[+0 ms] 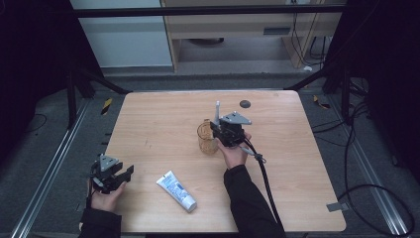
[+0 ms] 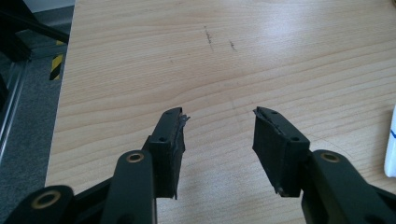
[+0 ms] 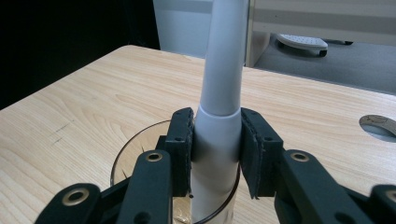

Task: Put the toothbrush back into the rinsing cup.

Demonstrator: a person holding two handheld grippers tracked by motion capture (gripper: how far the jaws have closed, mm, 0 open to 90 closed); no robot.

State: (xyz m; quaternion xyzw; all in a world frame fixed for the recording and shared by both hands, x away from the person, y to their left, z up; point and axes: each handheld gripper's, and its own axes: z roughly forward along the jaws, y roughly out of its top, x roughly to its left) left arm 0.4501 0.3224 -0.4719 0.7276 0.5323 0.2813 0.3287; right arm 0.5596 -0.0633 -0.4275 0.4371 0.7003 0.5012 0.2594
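Jaws of the right gripper [image 3: 215, 151] are clamped on a grey-and-white electric toothbrush handle [image 3: 219, 93], which stands upright and runs up the middle of the right gripper view, its lower end inside a clear amber glass cup [image 3: 122, 163]. In the high view the same right gripper [image 1: 219, 130] sits just right of centre, the toothbrush handle [image 1: 217, 111] rising above the cup [image 1: 205, 139] on the pale wooden table [image 1: 163, 119]. At the lower left of that view the left gripper [image 1: 124, 173] is held near the table edge; its jaws stand apart over bare wood, grasping nothing. A white toothpaste tube [image 1: 177, 191] with blue print lies flat at lower centre, between the two forearms.
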